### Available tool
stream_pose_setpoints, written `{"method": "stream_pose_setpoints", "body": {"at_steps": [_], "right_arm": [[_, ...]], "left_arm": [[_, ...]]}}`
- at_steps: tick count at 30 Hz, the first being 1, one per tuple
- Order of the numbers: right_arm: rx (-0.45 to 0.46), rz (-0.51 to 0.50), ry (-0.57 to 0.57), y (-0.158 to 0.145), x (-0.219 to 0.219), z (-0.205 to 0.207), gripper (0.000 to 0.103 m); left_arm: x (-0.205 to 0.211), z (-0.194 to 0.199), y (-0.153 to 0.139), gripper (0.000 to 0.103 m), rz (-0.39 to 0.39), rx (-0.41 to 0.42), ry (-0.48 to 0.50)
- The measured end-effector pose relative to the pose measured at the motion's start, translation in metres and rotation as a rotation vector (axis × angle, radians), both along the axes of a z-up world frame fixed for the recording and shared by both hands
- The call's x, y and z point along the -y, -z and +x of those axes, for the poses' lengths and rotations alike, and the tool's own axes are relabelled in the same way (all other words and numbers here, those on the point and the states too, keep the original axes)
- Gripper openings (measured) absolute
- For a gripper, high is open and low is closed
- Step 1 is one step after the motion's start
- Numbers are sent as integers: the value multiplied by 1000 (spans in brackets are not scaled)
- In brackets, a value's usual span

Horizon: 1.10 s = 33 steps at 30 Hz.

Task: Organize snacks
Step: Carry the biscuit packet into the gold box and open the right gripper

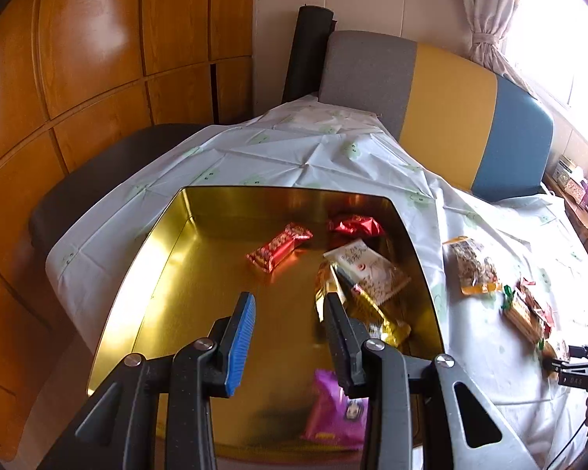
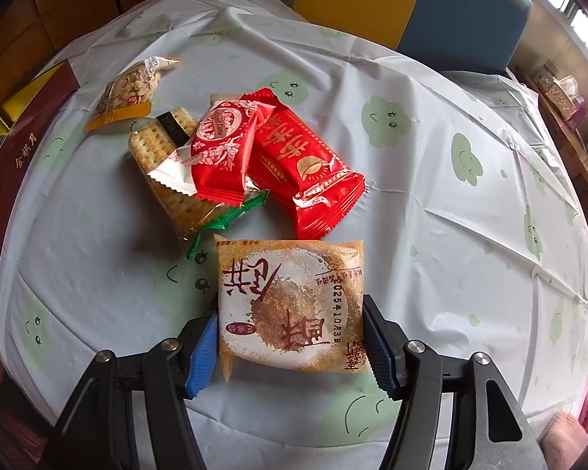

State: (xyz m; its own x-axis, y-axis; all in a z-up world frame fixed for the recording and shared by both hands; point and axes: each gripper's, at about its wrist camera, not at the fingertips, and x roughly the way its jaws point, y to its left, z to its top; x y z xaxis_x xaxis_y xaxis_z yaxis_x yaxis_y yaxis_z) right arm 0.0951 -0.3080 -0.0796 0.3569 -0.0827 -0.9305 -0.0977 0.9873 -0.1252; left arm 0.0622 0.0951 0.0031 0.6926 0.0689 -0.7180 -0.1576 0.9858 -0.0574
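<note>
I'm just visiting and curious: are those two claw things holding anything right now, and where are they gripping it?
The right gripper clamps the brown-and-white pastry packet by its two side edges. The left gripper holds nothing, open above the gold tin.

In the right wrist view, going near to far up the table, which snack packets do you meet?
Brown pastry packet between the right gripper's pads, then the red packet with gold print, then the clear nut packet farthest.

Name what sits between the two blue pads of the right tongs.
A square tan-and-white pastry packet fills the gap between the right tongs, above the white tablecloth; the right wrist view shows this.
</note>
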Motion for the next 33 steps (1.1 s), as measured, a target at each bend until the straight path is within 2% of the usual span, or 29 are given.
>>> {"method": "stream_pose_setpoints", "body": {"at_steps": [16, 23, 33], "right_arm": [[-34, 27, 7, -8, -5, -16, 64], [40, 82, -25, -41, -26, -31, 64], [119, 162, -182, -80, -96, -18, 64]], "left_arm": [[-16, -22, 9, 36, -21, 1, -17], [-23, -22, 14, 36, -32, -3, -29], [-27, -26, 16, 36, -39, -2, -33]]}}
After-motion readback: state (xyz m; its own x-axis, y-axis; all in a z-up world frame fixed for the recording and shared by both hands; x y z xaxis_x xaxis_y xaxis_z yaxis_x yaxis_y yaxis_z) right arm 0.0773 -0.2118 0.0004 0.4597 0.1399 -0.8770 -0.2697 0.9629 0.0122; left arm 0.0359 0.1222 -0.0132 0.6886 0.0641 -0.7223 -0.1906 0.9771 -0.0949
